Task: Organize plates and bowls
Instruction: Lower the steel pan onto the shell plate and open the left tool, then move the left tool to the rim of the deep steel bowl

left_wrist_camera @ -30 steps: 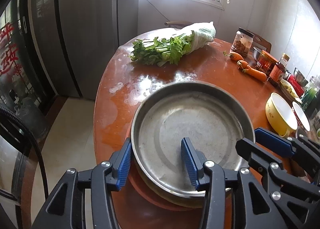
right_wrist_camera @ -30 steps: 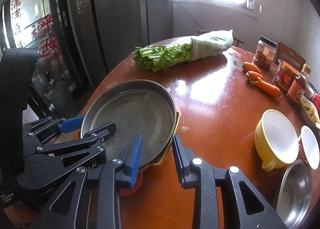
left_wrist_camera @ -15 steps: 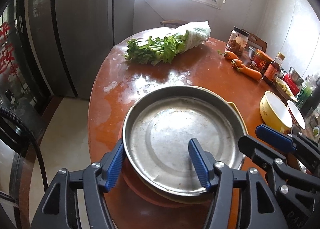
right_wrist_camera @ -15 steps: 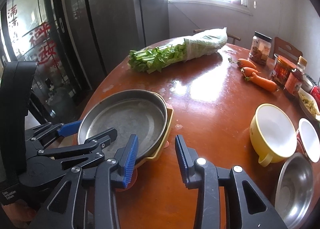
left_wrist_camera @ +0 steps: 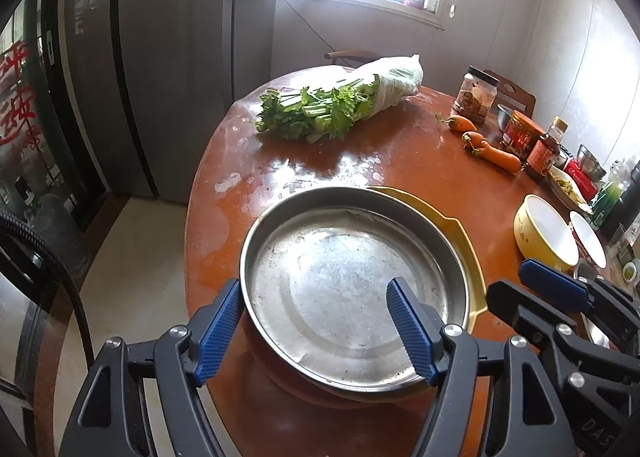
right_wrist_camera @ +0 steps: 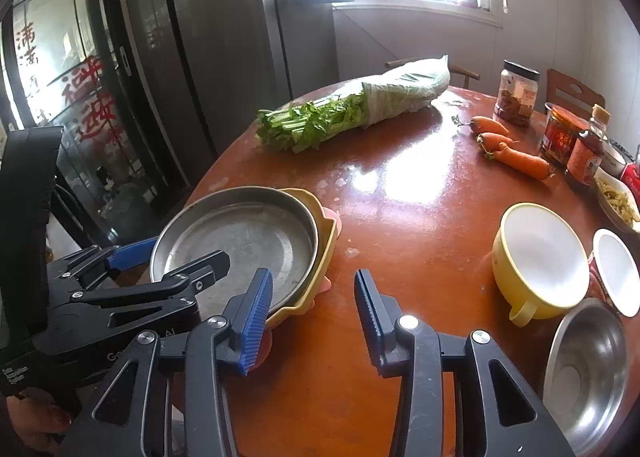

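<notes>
1. Steel plate [left_wrist_camera: 344, 281] – lower centre of the left view, stacked on a yellow plate [left_wrist_camera: 460, 233] and a pink one beneath, on the round table [left_wrist_camera: 400, 169].
2. Left gripper [left_wrist_camera: 316, 333] – jaws had just been opening, wide, astride the steel plate's near rim, pads clear.
3. Right gripper [right_wrist_camera: 312, 309] – jaws had just been opening, nothing between them.
4. Yellow bowl [right_wrist_camera: 536, 257] – right side.

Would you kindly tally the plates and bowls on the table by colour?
Bare steel: 2, round steel plate, round steel bowl
Yellow: 2, yellow plastic plate, yellow handled bowl
Pink: 1, pink plate at the bottom
Red: 1, red white-lined bowl
Total: 6
</notes>
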A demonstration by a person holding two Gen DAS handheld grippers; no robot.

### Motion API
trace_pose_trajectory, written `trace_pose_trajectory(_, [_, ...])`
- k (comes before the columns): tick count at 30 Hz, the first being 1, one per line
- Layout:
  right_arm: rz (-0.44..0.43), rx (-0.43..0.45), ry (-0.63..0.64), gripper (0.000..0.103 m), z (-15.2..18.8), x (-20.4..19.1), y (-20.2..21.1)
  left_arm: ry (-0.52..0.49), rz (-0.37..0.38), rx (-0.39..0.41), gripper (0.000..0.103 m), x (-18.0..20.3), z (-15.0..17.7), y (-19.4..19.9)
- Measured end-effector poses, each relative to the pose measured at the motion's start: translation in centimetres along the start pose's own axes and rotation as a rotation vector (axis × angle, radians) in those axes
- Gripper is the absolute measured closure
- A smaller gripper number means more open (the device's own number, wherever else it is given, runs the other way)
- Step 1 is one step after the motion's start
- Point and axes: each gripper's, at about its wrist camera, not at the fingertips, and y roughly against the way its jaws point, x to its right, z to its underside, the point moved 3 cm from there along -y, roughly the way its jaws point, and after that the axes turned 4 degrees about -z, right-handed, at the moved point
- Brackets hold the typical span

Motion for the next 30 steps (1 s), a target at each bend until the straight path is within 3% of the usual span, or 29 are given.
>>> trace_pose_trajectory(12, [0.004, 0.040, -0.035, 0.055, 0.0, 1.3, 2.2, -0.009, -0.014, 0.067, 0.025, 0.3, -0.4, 2.2])
trace_pose_trajectory(30, [0.034, 0.184, -0.063, 0.043, 0.7, 4.4, 9.7, -0.083, 0.036, 0.148, 0.022, 5.9, -0.1, 7.6])
